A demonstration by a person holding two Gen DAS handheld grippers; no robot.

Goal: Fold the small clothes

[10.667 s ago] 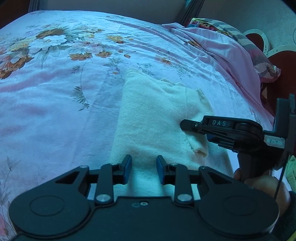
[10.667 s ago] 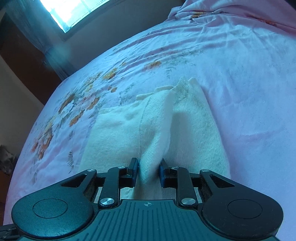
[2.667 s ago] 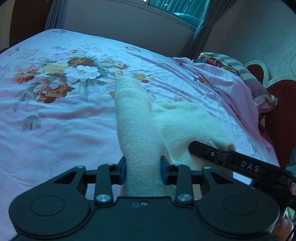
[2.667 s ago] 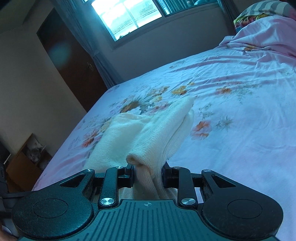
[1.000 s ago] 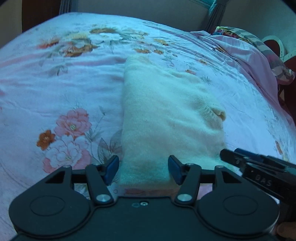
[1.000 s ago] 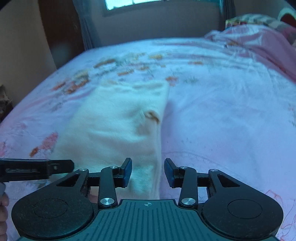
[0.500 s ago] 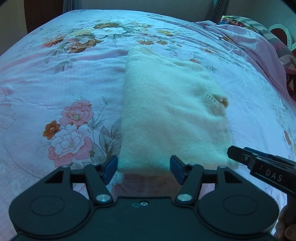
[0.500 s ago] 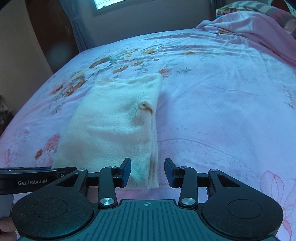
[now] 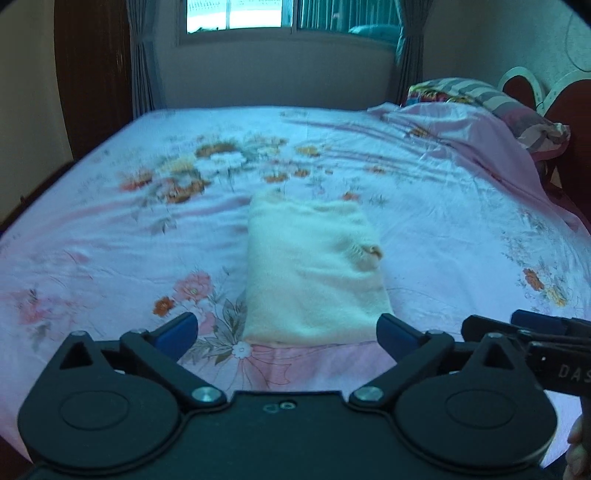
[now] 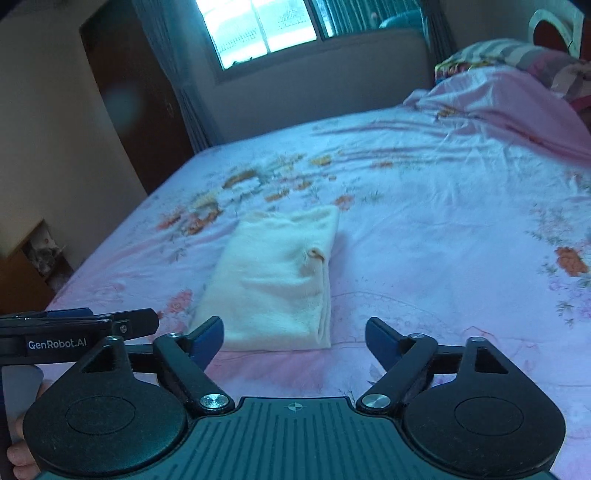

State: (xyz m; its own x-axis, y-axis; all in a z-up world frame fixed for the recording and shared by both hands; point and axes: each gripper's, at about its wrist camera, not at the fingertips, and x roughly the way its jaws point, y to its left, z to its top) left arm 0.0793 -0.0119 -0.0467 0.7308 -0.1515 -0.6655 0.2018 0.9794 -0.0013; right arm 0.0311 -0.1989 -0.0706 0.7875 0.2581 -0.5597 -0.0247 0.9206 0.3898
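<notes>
Cream garment [image 9: 314,273], folded to a compact oblong, lies flat on the bed [image 9: 443,206], approx. centre of the pink floral bedspread. Long axis runs from the near edge of the bed away toward the window wall; one short end faces the cameras, far short end lies by the orange flower print. In the right wrist view the stacked layer edges show along the garment's right side [image 10: 325,295]. Small tan opening or cuff sits on the top layer near the right edge; cannot tell which part of the garment it is.

Left gripper [image 9: 286,334]: fingers spread wide, having just been opening; nothing between them, blue pads clear of the cloth, near end of garment just beyond the gap. Right gripper [image 10: 293,339]: fingers also wide, likewise just opened, nothing gripped; garment's near end seen through the gap, not touching.

Writing: "GenRobot.AI" legible on the left gripper's side, seen at left edge of right wrist view. "DAS" partly legible on right gripper [image 9: 532,332] body at right edge of left wrist view; rest cut off.

Pillows [image 9: 491,99] piled at the head end, right. Window [image 9: 288,14] and curtains behind.
</notes>
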